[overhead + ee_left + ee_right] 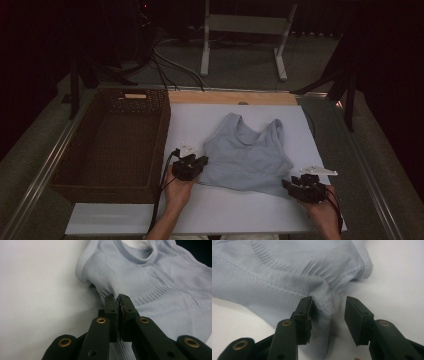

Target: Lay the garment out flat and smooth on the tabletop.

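Two grippers work at one pale blue top [247, 155] that lies flat on a white board [200, 210], which covers most of the table; a brown wicker basket [115, 142] stands just beside the board on the left, its rim touching the board's edge. Behind the table, metal stand legs [242, 40] and dark cables [165, 65] lie on the floor

Spread with its neck and straps toward the far side, the top sits near the middle of the board with its hem toward the person. Ribbed bands run along its hem and side seams

At the top's lower left corner, the left gripper [199, 162] has its jaws pressed together on a pinch of the ribbed side seam, with cloth bunching out above the tips in the left gripper view [117, 300]

At the lower right corner, the right gripper [289, 186] has its jaws partly apart; in the right gripper view [328, 306] a raised fold of the hem stands between them, against the left pad and clear of the right one, so nothing is clamped there
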Demonstrator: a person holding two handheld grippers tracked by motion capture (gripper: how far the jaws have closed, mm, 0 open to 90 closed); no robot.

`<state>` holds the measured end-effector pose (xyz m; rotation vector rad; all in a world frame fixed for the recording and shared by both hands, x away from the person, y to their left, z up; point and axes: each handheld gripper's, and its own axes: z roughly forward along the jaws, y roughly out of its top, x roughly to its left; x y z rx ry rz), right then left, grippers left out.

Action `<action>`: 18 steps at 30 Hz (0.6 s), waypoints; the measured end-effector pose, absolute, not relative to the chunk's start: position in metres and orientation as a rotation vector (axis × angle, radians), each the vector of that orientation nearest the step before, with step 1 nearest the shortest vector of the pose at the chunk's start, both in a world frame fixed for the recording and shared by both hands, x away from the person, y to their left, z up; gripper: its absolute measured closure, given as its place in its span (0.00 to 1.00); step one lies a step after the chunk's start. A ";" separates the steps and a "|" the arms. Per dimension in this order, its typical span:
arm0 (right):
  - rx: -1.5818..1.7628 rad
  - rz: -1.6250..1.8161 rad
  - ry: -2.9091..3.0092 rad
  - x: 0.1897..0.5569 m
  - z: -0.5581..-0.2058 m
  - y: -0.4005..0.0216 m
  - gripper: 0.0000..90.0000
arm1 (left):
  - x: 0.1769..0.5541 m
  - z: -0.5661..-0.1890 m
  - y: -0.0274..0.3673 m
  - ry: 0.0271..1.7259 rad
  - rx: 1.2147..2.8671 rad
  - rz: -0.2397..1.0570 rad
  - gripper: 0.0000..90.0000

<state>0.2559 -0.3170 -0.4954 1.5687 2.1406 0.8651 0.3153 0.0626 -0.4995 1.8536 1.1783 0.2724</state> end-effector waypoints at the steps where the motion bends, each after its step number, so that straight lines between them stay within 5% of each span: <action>1: 1.568 0.871 2.141 0.256 -0.495 -0.317 0.63 | 0.314 -0.499 0.063 1.178 1.854 0.273 0.99; 18: 1.523 0.943 2.171 0.259 -0.491 -0.307 0.60 | 0.300 -0.497 0.081 1.179 1.843 0.283 0.98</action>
